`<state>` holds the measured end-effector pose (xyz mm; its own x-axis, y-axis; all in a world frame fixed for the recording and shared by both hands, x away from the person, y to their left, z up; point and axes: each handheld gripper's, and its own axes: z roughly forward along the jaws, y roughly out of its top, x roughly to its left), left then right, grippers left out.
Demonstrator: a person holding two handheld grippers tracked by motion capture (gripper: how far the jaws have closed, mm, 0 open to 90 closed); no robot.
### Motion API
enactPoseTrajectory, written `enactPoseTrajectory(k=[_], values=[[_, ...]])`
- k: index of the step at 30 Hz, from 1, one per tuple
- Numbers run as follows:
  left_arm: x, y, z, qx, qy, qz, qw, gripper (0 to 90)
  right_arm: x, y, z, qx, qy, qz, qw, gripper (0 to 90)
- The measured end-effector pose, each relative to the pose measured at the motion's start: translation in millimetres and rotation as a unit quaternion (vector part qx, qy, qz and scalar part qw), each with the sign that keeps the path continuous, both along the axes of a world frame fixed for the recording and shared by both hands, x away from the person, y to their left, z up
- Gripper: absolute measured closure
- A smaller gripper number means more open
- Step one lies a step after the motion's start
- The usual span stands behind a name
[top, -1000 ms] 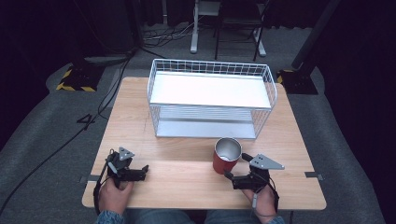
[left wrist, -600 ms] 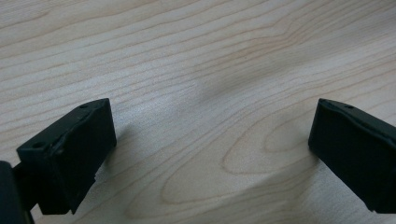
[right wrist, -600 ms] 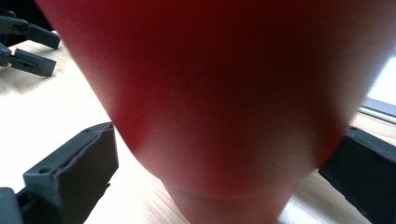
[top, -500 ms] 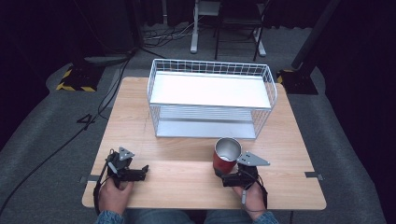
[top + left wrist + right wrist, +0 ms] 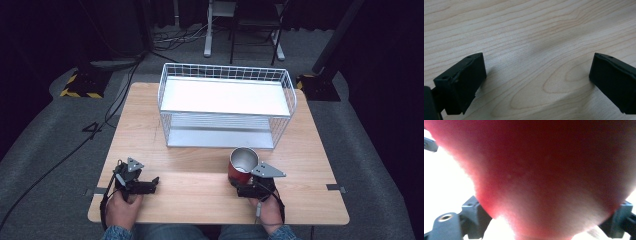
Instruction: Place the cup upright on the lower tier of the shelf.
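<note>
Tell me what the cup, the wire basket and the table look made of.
Cup: likely metal, with a shiny silvery inside and a red coated outside. Wire basket: thin wire in an open grid, painted or coated white, with flat white shelves. Table: pale wood or wood-look laminate; grain lines and oval knots show in the left gripper view, matte.

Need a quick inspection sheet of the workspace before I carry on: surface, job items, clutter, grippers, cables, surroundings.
Surface: wooden table, bare at the near edge.
Job's things: red cup upright, silver inside, in front of the white wire rack; rack shelves hold nothing.
Clutter: nothing seen.
Grippers: left gripper open over bare wood; right gripper jaws just closed, one on each side of the cup.
Cables: black cable runs across the floor at left.
Surroundings: dark room, grey carpet, chair legs behind the table.
</note>
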<state>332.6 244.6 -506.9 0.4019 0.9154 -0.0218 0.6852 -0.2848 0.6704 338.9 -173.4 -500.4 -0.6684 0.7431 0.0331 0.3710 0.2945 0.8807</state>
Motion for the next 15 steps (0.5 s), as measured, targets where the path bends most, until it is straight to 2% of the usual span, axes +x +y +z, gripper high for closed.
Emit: enactPoseTrajectory(k=[15], values=[[0.0,0.0,0.0,0.0,0.0,0.0,1.0,1.3,-0.6,-0.7,0.0,-0.003,-0.002,0.001,1.0,16.9]])
